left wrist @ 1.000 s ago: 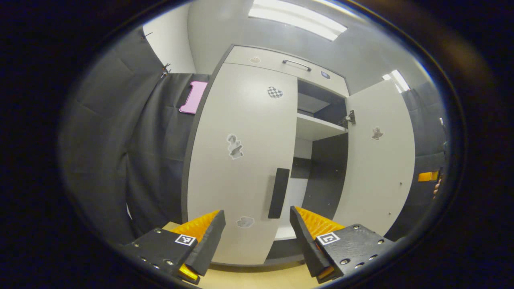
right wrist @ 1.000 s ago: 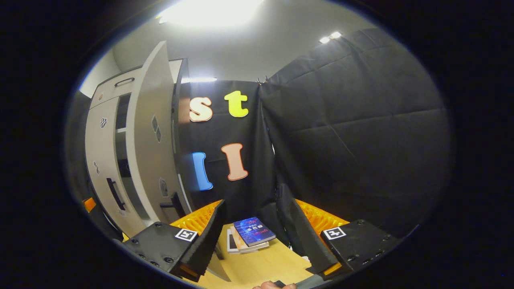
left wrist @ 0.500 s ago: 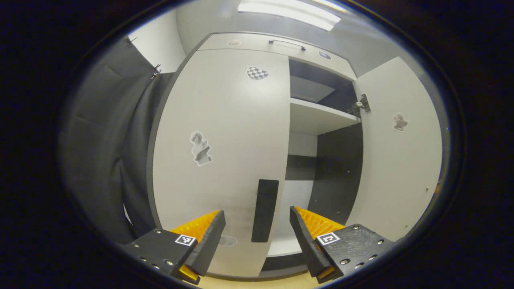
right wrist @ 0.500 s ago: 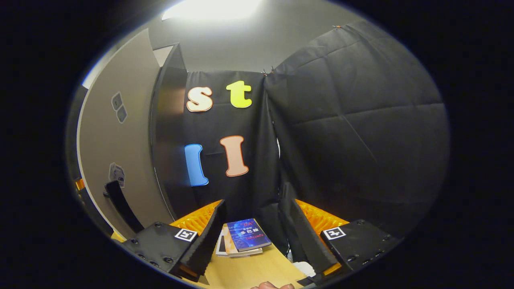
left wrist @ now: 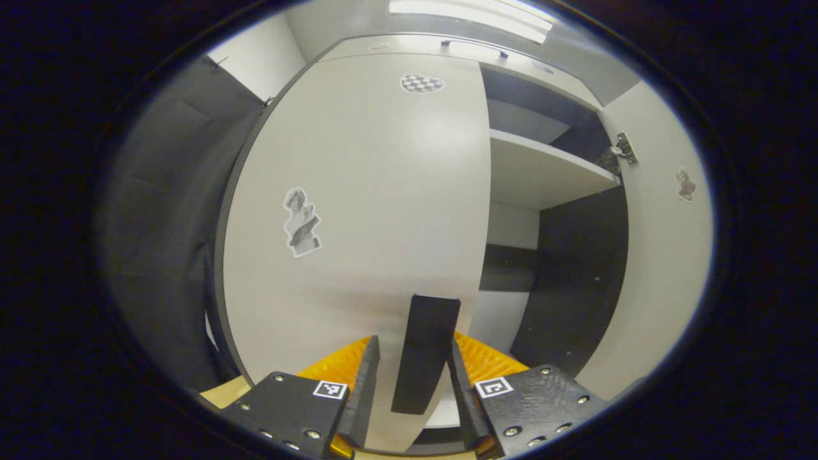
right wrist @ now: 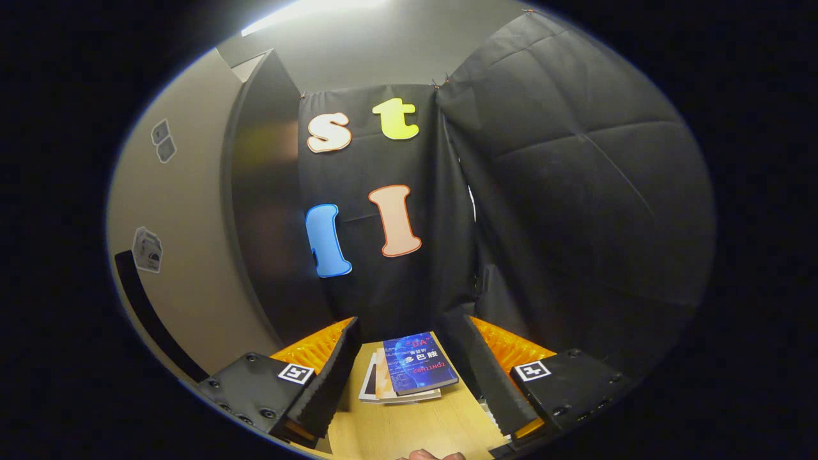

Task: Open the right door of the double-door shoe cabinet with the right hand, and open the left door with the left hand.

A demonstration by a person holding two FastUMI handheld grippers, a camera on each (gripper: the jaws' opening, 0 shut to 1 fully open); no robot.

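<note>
Black cloth walls enclose booth, shoe cabinet ahead. Left gripper jaws straddle black handle of closed left door; contact unclear. Right door swung open, shelf exposed. Right gripper view: right gripper jaws spread, empty, above books on wooden floor; open door's outer face at left.

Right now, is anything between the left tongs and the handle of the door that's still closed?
Nothing visible. The handle already sits in the gap of the left tongs, one finger on each side. Whether the fingers touch it cannot be told. The left door looks closed; the right door stands swung open.
</note>
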